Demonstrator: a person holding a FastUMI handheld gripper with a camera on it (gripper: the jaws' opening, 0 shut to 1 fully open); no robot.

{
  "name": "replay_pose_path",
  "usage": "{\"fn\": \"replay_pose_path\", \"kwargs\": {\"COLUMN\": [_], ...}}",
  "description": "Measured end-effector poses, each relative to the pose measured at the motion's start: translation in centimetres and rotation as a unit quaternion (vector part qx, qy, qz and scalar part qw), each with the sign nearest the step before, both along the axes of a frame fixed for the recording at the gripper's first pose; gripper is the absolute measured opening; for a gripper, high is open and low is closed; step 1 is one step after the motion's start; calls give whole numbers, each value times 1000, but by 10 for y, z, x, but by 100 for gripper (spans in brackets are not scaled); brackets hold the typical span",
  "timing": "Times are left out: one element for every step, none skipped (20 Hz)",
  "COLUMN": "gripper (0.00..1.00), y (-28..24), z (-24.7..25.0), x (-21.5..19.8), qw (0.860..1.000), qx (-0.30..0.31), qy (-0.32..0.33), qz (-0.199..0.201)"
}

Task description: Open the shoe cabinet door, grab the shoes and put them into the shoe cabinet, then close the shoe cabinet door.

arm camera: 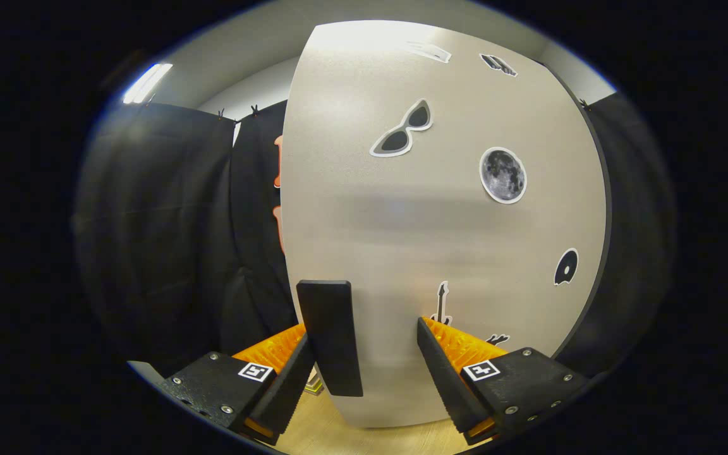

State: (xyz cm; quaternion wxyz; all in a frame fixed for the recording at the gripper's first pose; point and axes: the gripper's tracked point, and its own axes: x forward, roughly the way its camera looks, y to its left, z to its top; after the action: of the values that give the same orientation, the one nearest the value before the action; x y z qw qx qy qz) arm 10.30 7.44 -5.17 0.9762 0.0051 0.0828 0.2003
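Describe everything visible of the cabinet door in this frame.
The cabinet door is a flat, matte beige-grey panel with a dark edge, standing upright just ahead of the tool. A black bar handle sits near its left edge, between the open fingers, nearer the left one; contact cannot be told. Stickers dot its face: sunglasses, a moon, a guitar and others. Whether it is shut or ajar is unclear.

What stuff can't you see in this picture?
- Inside the shoe cabinet: gripper view, hidden behind the grey door.
- Shoes: gripper view, nothing tells where they are.
- Whether the open tongs touch the black handle just ahead of them: too close to tell.
- Top stickers: washed out by glare.
- Small sticker: partly covered by the right finger.
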Motion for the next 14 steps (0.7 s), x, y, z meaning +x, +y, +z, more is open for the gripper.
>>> {"fn": "replay_pose_path", "kwargs": {"gripper": [94,94,95,95,95,96,96,96,96,96,96,97,97,97], "y": [0,0,0,0,0,1,1,1,1,1,2,2,2,2], "z": [0,0,0,-1,-1,0,0,-1,-1,-1,-1,-2,-1,-1], "x": [0,1,1,2,2,2,2,2,2,2,3,2,3,4], "qw": [1000,1000,1000,1000,1000,1000,1000,1000,1000,999,999,999,999,999], "qx": [-2,-3,-4,-4,-5,-6,-7,-6,-6,-4,-4,-3,-2,-1], "qy": [0,-1,0,-1,-1,-3,-3,-3,-4,-5,-7,-8,-9,-10], "qz": [-4,-8,-10,-12,-15,-18,-21,-25,-28,-31,-34,-38,-41,-43]}}
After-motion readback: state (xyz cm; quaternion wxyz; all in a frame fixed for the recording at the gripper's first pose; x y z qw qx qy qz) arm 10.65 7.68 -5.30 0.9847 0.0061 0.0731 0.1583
